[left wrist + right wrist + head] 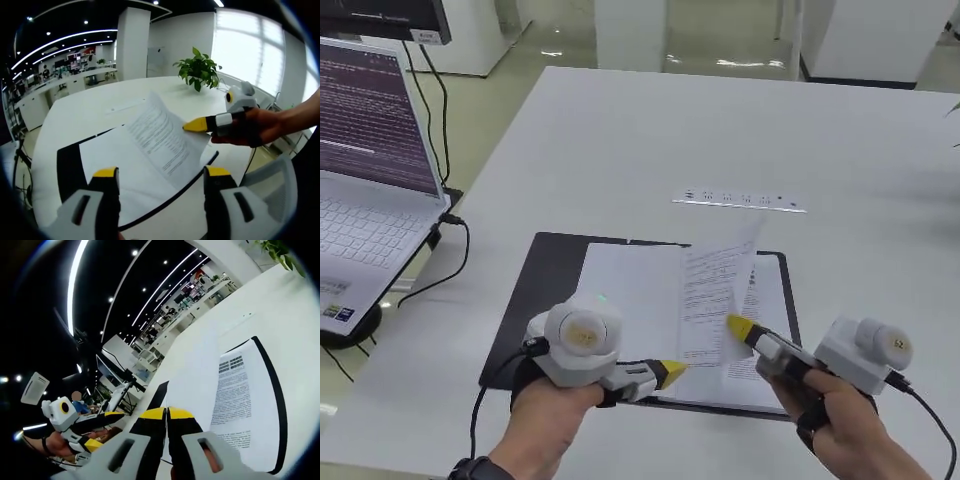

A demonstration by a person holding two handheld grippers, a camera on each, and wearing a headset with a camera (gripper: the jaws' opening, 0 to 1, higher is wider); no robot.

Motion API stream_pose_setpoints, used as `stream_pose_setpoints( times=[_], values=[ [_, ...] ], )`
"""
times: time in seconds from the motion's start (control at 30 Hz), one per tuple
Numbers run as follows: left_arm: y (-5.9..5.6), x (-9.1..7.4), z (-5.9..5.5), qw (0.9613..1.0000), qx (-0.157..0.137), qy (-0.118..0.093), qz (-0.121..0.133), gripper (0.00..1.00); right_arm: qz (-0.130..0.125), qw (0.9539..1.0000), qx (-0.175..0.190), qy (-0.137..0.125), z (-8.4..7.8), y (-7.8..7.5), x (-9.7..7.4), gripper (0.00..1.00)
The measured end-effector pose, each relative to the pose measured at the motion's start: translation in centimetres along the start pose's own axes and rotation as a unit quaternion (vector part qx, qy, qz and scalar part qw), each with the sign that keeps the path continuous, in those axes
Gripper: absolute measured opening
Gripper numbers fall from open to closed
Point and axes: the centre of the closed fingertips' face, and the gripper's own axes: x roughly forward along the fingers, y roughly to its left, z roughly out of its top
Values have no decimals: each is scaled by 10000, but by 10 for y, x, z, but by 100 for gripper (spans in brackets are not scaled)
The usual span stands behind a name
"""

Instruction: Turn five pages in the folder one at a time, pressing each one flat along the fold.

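A black folder (550,290) lies open on the white table, with white printed sheets inside. My right gripper (738,327) is shut on the lower edge of one page (715,300), which stands lifted and curled over the fold. The right gripper view has its yellow-tipped jaws closed together (166,415) on that raised page (192,375), and the printed sheet underneath (240,390) lies flat. My left gripper (670,373) hovers open at the folder's near edge, by the left-hand sheet. Its jaws (162,175) stand apart with nothing between them, facing the lifted page (160,137) and the right gripper (192,126).
An open laptop (360,200) sits at the table's left, with cables (450,260) trailing beside the folder. A white power strip (740,200) lies beyond the folder. A potted plant (200,72) stands at the table's far end, and a grey chair (270,185) is nearby.
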Motion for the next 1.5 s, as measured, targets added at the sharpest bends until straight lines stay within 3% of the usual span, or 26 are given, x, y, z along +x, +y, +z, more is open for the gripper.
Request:
stream_pose_setpoints(
  times=[0.63,1.03,1.5],
  values=[
    [31,-33,-13,9993,-204,-105,297,71,331,9989,-90,307,-16,47,48,0],
    [52,-52,-23,9977,-375,-167,538,71,598,9957,-142,687,-43,73,82,0],
    [60,-70,-37,9960,-571,-193,664,71,788,9902,-149,1139,-84,94,117,0]
  ],
)
